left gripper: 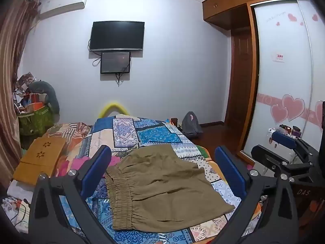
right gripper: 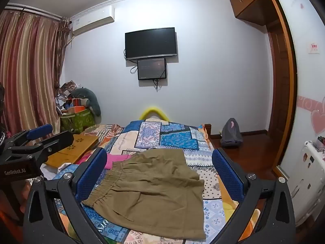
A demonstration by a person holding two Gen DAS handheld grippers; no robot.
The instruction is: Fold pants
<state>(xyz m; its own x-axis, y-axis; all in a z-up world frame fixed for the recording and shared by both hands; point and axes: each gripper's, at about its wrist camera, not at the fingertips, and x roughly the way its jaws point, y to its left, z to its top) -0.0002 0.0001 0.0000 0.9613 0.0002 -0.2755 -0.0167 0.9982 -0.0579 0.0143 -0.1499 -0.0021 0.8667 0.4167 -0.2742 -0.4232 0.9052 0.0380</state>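
Soft, even indoor light fills the room, with faint shadows; the fisheye bends walls, darkens every corner, and smears detail near edges.

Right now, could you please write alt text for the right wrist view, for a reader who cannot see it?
Khaki pants lie folded on a patchwork bedspread, framed by the open blue fingers of the right gripper, which holds nothing. The left gripper enters at the left edge. A dark television hangs on the far wall.
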